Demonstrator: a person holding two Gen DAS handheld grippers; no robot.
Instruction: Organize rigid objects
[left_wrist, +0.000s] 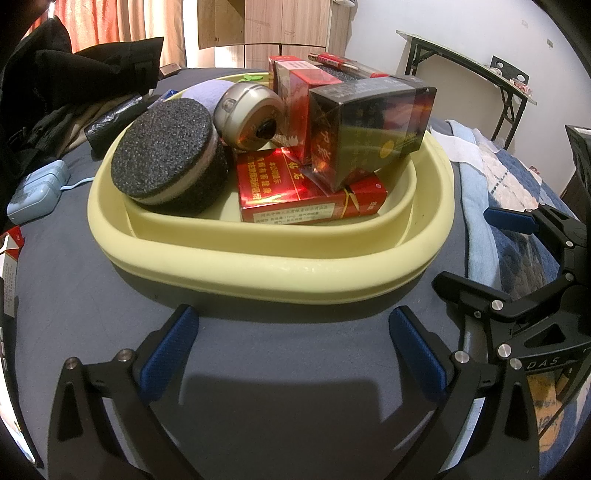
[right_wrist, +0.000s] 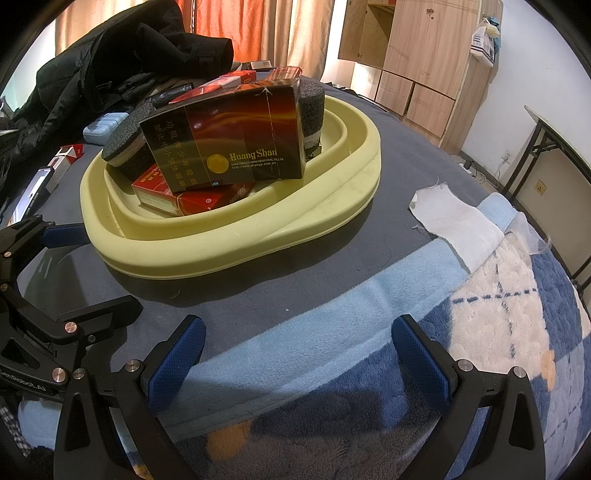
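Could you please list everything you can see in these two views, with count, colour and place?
basin: one, pale yellow, on the grey bed cover
dark carton: one, brown-black, tilted atop the pile
red cartons: several, inside the basin
round sponge: one, black and white, basin's left side
silver ball: one, behind the sponge
blue case: one, pale blue, left of the basin
white cloth: one, right of the basin
left gripper: open, empty
right gripper: open, empty

1. The red pack at the basin's bottom sits half buried under the dark carton.
2. The white-red box is cut by the left edge.
3. The right claw runs off frame.
4. The carton's small print is unreadable.
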